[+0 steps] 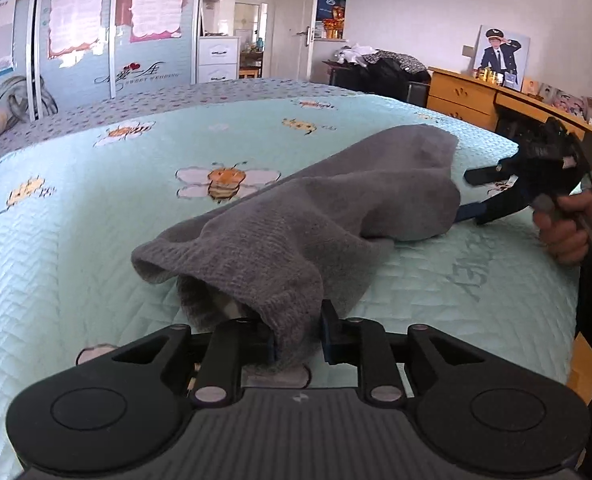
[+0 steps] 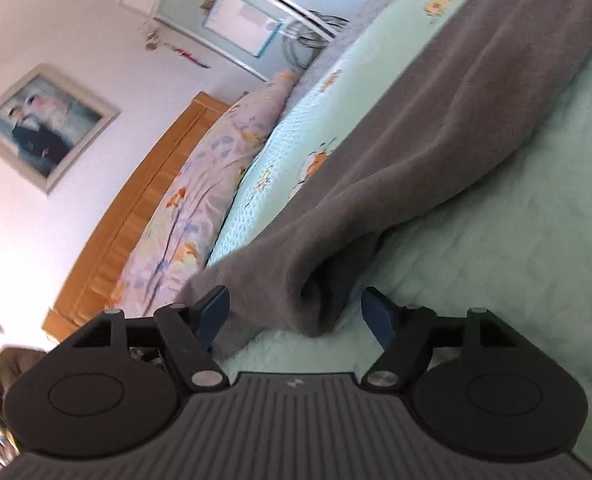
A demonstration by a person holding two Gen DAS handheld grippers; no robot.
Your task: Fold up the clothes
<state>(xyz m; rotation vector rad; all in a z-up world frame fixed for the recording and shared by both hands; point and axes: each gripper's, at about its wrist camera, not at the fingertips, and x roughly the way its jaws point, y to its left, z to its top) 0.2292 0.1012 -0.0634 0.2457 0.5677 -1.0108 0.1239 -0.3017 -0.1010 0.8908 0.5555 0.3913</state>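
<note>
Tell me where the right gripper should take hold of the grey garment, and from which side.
Grip the rolled, folded end of the grey garment lying between the open fingers of the right gripper. Come in low along the bedspread, end-on. That end bunches into a thick fold raised off the bed, probably easier to pinch than the flatter stretch; the left gripper already clamps the other end.

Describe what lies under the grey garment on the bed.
The grey garment rests on the green bee-print bedspread. The left tongs pinch its near end. Whatever is beneath its bunched folds is hidden.
</note>
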